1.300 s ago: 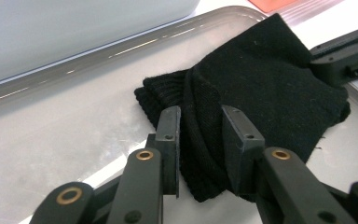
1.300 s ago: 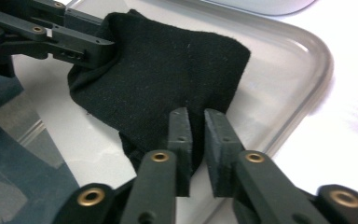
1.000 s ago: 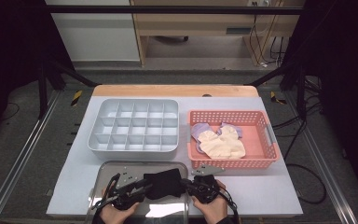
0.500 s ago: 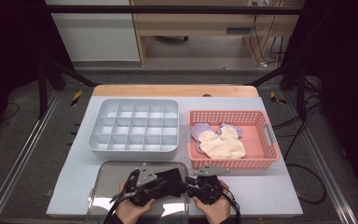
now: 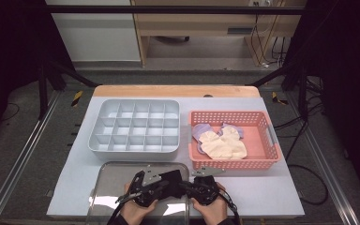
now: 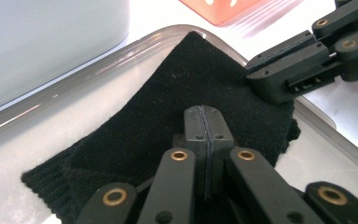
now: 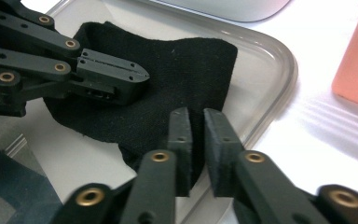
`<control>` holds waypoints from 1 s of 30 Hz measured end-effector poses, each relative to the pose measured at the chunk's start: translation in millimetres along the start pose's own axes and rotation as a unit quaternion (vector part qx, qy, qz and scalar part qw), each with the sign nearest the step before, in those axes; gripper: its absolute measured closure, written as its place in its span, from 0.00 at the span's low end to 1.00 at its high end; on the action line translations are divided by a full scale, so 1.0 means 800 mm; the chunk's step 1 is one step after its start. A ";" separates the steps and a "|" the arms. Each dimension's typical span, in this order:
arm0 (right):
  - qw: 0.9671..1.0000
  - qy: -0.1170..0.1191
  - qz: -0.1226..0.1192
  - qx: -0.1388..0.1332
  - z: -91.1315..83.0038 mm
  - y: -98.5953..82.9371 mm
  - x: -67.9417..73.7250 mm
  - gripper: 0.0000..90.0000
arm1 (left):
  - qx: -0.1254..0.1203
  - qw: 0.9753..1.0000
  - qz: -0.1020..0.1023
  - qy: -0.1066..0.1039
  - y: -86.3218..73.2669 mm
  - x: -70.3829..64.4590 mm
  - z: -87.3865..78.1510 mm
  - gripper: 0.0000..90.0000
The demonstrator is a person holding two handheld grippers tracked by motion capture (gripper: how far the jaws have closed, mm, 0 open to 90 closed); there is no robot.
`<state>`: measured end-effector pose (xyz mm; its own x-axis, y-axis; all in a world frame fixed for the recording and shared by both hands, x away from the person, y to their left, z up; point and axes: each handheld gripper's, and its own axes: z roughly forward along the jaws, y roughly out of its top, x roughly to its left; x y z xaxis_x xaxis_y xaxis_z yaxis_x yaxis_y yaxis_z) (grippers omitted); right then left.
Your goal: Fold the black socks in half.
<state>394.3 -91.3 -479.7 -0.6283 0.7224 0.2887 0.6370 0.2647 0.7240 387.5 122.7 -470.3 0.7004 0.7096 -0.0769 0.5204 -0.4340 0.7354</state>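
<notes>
A black sock (image 5: pixel 172 177) lies in a shallow metal tray (image 5: pixel 104 187) at the table's front edge. My left gripper (image 6: pixel 205 114) rests on the middle of the sock (image 6: pixel 168 88), jaws pressed together with a small fold of fabric at them. My right gripper (image 7: pixel 196 116) has the sock's near edge (image 7: pixel 186 60) in the narrow gap between its jaws. The two grippers meet tip to tip over the sock, left gripper (image 5: pixel 168 183) and right gripper (image 5: pixel 185 184). A hand holds each one from below.
A grey compartment tray (image 5: pixel 98 140) stands behind the metal tray at the left. To its right, a pink basket (image 5: pixel 234 164) holds a cream sock (image 5: pixel 225 146) and purple socks (image 5: pixel 201 131). White table surface lies to the right of the metal tray.
My left gripper has moved right across the metal tray onto the black sock, ending close to the right gripper. The right gripper has stayed about where it was.
</notes>
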 end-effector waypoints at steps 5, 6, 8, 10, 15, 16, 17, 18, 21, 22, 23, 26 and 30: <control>1.000 0.015 0.005 -0.006 -0.007 0.003 -0.001 0.99 | -0.001 1.000 -0.004 -0.001 0.000 0.000 -0.001 0.99; 1.000 0.018 0.001 -0.014 -0.010 0.005 0.000 0.99 | -0.001 1.000 -0.006 -0.002 0.001 0.000 -0.001 0.99; 0.999 0.027 -0.009 -0.024 -0.017 0.009 0.004 0.99 | -0.002 1.000 -0.009 -0.004 0.001 0.000 -0.001 0.99; 0.998 0.041 -0.020 -0.033 -0.021 0.013 0.010 0.99 | -0.003 1.000 -0.014 -0.009 0.001 -0.001 -0.001 0.99; 0.997 0.059 -0.038 -0.037 -0.025 0.018 0.021 0.99 | -0.007 1.000 -0.019 -0.019 0.002 0.000 -0.004 0.97; 0.997 0.057 -0.039 -0.037 -0.025 0.018 0.020 0.99 | -0.009 1.000 -0.020 -0.019 0.003 0.002 -0.006 0.96; 0.997 0.056 -0.038 -0.037 -0.025 0.018 0.020 0.99 | -0.015 0.999 -0.024 -0.018 0.003 0.006 -0.012 0.95; 0.997 0.055 -0.037 -0.036 -0.026 0.018 0.018 0.99 | -0.019 0.999 -0.023 -0.016 0.004 0.008 -0.017 0.95; 0.997 0.054 -0.033 -0.035 -0.028 0.018 0.016 0.99 | -0.035 0.999 -0.030 -0.003 0.002 0.023 -0.040 0.95; 0.997 0.054 -0.034 -0.035 -0.028 0.018 0.015 0.99 | -0.041 0.999 -0.028 0.010 0.000 0.028 -0.049 0.95; 0.997 0.054 -0.034 -0.034 -0.028 0.018 0.015 0.99 | -0.046 0.998 -0.026 0.022 -0.003 0.033 -0.058 0.95; 0.997 0.053 -0.033 -0.034 -0.028 0.019 0.017 0.99 | -0.048 0.997 -0.043 0.042 -0.019 0.052 -0.078 0.95; 0.997 0.053 -0.035 -0.035 -0.027 0.020 0.018 0.99 | -0.018 0.997 -0.056 0.048 -0.041 0.064 -0.075 0.96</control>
<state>386.0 -90.1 -450.3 -0.7169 0.6304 0.2979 0.5593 0.2649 0.7855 376.7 206.8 -457.9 0.5873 0.8036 -0.0964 0.5739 -0.3295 0.7497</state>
